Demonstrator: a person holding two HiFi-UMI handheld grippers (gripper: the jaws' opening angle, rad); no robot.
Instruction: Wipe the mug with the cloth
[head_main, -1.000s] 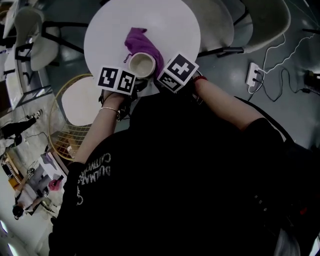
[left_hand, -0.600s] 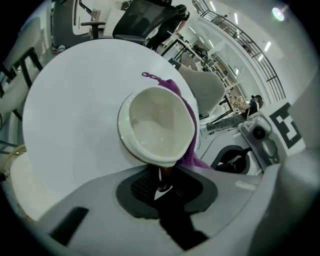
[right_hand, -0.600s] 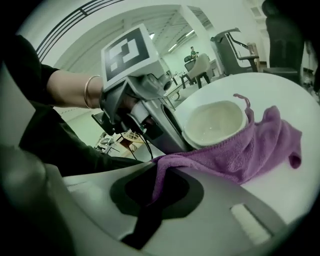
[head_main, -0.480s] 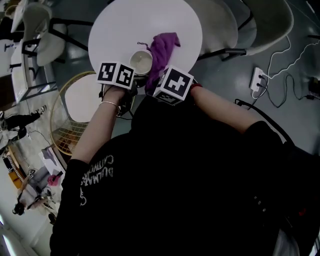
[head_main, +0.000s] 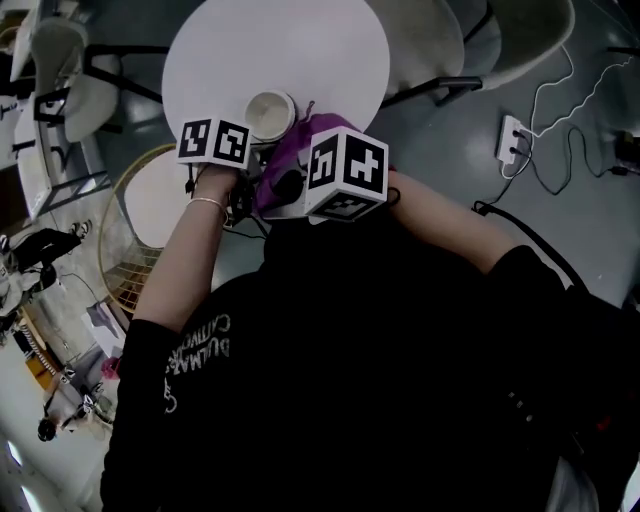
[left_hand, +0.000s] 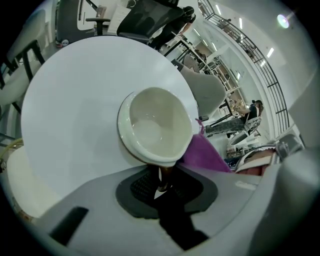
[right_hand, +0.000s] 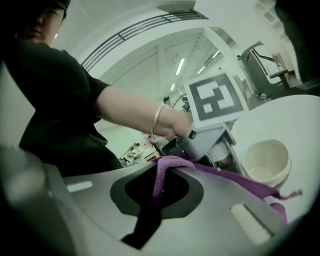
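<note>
Up and back comes our right hand-held gripper, jaws clamped on the purple cloth, now lifted off the white worktop, while our left hand-held gripper stays pinched on the mug at the worktop's near edge.
</note>
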